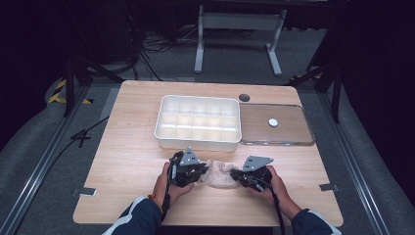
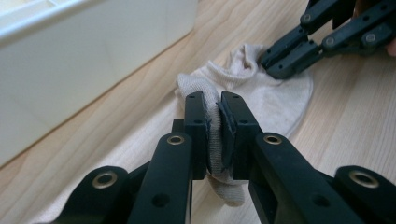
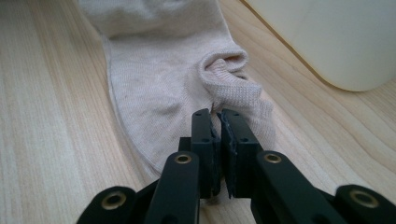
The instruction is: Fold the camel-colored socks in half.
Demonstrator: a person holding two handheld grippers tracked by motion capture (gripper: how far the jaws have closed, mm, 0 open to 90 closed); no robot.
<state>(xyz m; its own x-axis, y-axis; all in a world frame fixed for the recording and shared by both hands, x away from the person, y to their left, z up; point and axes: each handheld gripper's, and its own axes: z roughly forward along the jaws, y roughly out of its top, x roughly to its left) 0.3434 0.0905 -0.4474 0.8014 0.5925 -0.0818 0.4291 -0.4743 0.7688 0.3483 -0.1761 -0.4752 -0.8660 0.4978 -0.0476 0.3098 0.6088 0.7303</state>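
— What is each tool doing right now?

— The left tool (image 2: 213, 135) has its jaws pressed onto a fold of the beige sock (image 2: 275, 100); you can see knit squeezed between the pads. The right tool (image 3: 215, 149) is closed on the ribbed cuff end, its jaws nearly together with just a sliver of fabric in them.

— And where does the sock lie?

— Flat on the wooden surface (image 1: 127, 156), near the person, between the two hands, just in front of the white compartment tray (image 1: 198, 120). To the right of the tray lies its clear lid (image 1: 293, 129).

— So how would you do this step well?

— It looks like folding or bunching the sock, probably for one of the tray's cells. I'd keep both pinches firm, since the right one holds very little cloth and could slip. Lift only slightly, bring the two ends toward each other evenly, and keep the fabric off the tray wall so it doesn't drag. Tight and compact is best; those cells look narrow.
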